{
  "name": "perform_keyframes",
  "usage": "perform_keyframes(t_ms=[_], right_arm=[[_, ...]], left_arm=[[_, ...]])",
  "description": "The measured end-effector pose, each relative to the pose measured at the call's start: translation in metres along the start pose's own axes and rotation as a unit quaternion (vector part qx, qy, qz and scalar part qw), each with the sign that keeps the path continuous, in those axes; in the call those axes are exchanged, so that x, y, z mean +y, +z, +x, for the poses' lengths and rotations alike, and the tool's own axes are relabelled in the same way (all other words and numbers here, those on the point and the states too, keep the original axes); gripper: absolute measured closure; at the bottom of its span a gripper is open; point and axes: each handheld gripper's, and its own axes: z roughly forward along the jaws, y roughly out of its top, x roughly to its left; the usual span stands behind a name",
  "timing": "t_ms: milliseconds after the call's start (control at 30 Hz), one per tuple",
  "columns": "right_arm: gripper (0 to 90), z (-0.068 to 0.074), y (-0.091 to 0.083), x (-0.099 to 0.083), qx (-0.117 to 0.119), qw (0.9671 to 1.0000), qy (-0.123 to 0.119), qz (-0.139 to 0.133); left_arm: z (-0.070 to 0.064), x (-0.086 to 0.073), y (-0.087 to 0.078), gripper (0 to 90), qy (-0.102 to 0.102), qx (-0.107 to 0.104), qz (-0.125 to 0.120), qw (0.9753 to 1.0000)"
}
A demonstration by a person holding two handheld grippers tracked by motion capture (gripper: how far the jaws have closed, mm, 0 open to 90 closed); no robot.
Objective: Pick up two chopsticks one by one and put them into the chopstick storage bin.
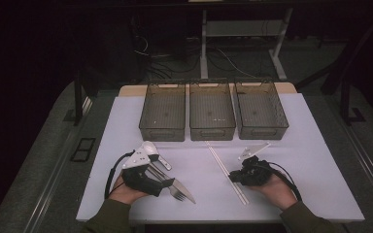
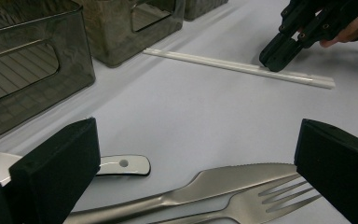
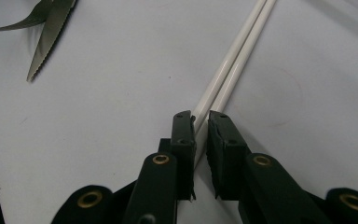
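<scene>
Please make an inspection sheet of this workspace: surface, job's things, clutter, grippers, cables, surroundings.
Surface: white table top, flat, unmarked apart from faint marks.
Job's things: pair of white chopsticks lying side by side; knife, fork and white spoon lying close together.
Clutter: three empty dark bins in a row at the far side.
Grippers: left hand-held gripper open over the cutlery; right hand-held gripper closed on the chopsticks, both sticks between its jaws.
Cables: a black cable trails from each gripper beside the hands.
Surroundings: dark floor, cables and desk legs behind the table.
</scene>
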Motion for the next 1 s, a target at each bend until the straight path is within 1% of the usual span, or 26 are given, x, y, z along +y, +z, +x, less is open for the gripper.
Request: perform_keyframes(t_ms=[233, 300, 333, 400, 467, 500, 600, 667, 700, 733, 800, 833, 900, 1000], right_arm=[[79.1, 0.000, -0.001, -0.001, -0.006, 1.0000, -0.003, 0.006], [78.7, -0.001, -0.002, -0.001, -0.015, 0.9998, -0.006, 0.012], [78.7, -0.001, -0.002, -0.001, -0.015, 0.9998, -0.006, 0.012], [79.2, -0.003, -0.004, -0.002, -0.022, 0.9996, -0.005, 0.015], [79.3, -0.005, -0.004, -0.003, -0.024, 0.9996, -0.006, 0.015], [79.5, -0.006, -0.005, -0.003, -0.032, 0.9993, -0.007, 0.018], [79.6, -0.008, -0.007, -0.004, -0.034, 0.9992, -0.007, 0.019], [80.3, -0.011, -0.009, -0.004, -0.045, 0.9987, -0.010, 0.022], [80.3, -0.011, -0.009, -0.004, -0.045, 0.9987, -0.010, 0.022], [80.3, -0.014, -0.010, -0.004, -0.052, 0.9983, -0.012, 0.024], [80.4, -0.015, -0.011, -0.004, -0.052, 0.9983, -0.012, 0.024], [80.6, -0.019, -0.013, -0.005, -0.056, 0.9980, -0.013, 0.025], [80.7, -0.021, -0.014, -0.005, -0.063, 0.9975, -0.014, 0.028], [81.0, -0.023, -0.015, -0.006, -0.064, 0.9974, -0.012, 0.029]], left_arm=[[0.000, 0.000, 0.000, 0.0, 0.000, 0.001, 0.000, 1.0000], [0.000, 0.000, 0.000, 0.0, 0.000, 0.000, 0.000, 1.0000], [0.000, 0.000, 0.000, 0.0, 0.000, 0.001, 0.001, 1.0000], [0.000, 0.000, 0.000, 0.0, 0.000, 0.000, 0.001, 1.0000], [0.000, 0.000, 0.000, 0.0, 0.000, 0.001, 0.001, 1.0000], [0.000, 0.000, 0.000, 0.0, 0.000, 0.001, 0.000, 1.0000], [0.001, 0.000, 0.000, 0.0, 0.001, 0.000, 0.001, 1.0000], [0.001, 0.000, 0.000, 0.0, 0.002, 0.000, 0.001, 1.0000], [0.001, 0.000, 0.000, 0.0, 0.001, 0.000, 0.001, 1.0000], [0.001, 0.000, 0.000, 0.0, -0.001, 0.000, 0.001, 1.0000], [0.001, -0.001, 0.000, 0.0, -0.001, 0.000, 0.000, 1.0000], [0.001, -0.001, 0.000, 0.0, -0.001, 0.000, 0.000, 1.0000], [0.001, 0.000, 0.000, 0.0, 0.000, 0.000, 0.001, 1.0000], [0.001, 0.000, 0.000, 0.0, 0.000, 0.000, 0.001, 1.0000]])
